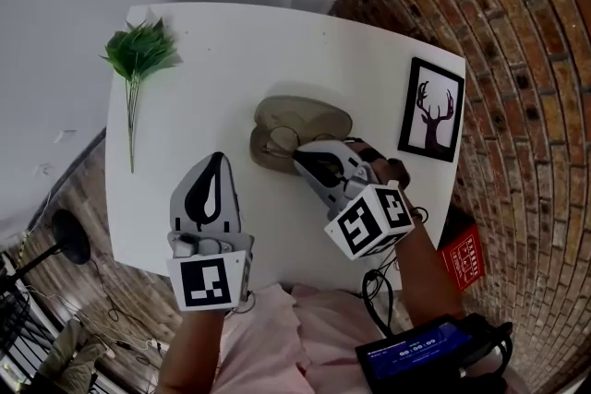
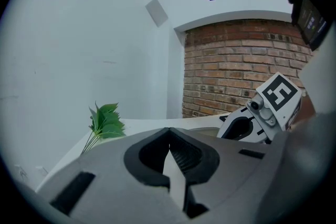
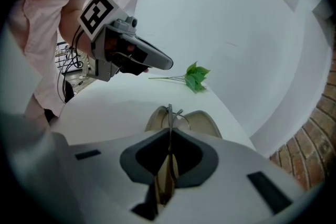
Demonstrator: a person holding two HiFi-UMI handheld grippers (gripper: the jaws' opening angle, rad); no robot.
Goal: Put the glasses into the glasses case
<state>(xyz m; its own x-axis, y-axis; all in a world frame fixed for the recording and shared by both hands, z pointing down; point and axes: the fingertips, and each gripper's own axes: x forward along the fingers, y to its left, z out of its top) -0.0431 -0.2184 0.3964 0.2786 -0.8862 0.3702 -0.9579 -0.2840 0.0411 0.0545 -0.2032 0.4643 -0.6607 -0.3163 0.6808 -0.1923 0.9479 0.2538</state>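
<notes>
An open beige glasses case (image 1: 307,116) lies at the middle of the white table (image 1: 212,97). My right gripper (image 1: 299,158) hangs over its near half, shut on the thin-framed glasses (image 1: 281,141). In the right gripper view the wire frame of the glasses (image 3: 170,112) runs out between the tips of the right gripper (image 3: 169,131), above the glasses case (image 3: 203,123). My left gripper (image 1: 218,158) hovers to the left of the case, apart from it. In the left gripper view, the tips of the left gripper (image 2: 168,131) meet with nothing between them.
A green leafy sprig (image 1: 138,55) lies at the table's far left. A framed deer picture (image 1: 431,111) lies near the right edge. A red box (image 1: 462,256) sits below the table's right side, beside the brick wall (image 1: 517,60). The table's near edge is close under both grippers.
</notes>
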